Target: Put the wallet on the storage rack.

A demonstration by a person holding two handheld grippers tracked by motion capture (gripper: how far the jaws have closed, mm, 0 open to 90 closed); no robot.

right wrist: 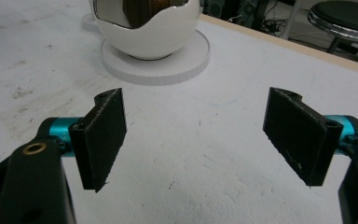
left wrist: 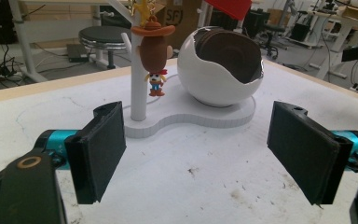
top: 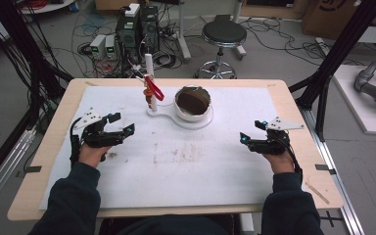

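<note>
Standing toward the far middle of the surface (top: 274, 161), a white stand (top: 176, 116) carries an egg-shaped white bowl (top: 192, 104) with a jagged cracked rim and a dark brown inside. Just beside it on the same flat base rises a thin white post (top: 149, 81). From the post hangs a small cowboy figure (left wrist: 153, 51) with a brown hat, clear of the base; a red piece (top: 153, 90) hangs there too, and its shape is hard to make out.

A white mat covers most of the surface, stained with brownish marks near the middle, and a bare wooden margin runs around it. A wide open stretch of mat lies between the stand and the near edge.

The left tongs (top: 111, 125) sit at the left of that stretch, jaws apart with nothing between them. The right tongs (top: 255, 131) sit at the right, well apart from the stand, jaws likewise spread and empty. Both point inward toward the middle.

In the left gripper view the top of the post is cut off. In the right gripper view the bowl's upper part is cut off.

Beyond the far edge stand a black round stool (top: 223, 36), computer boxes and tangled cables on the floor.
</note>
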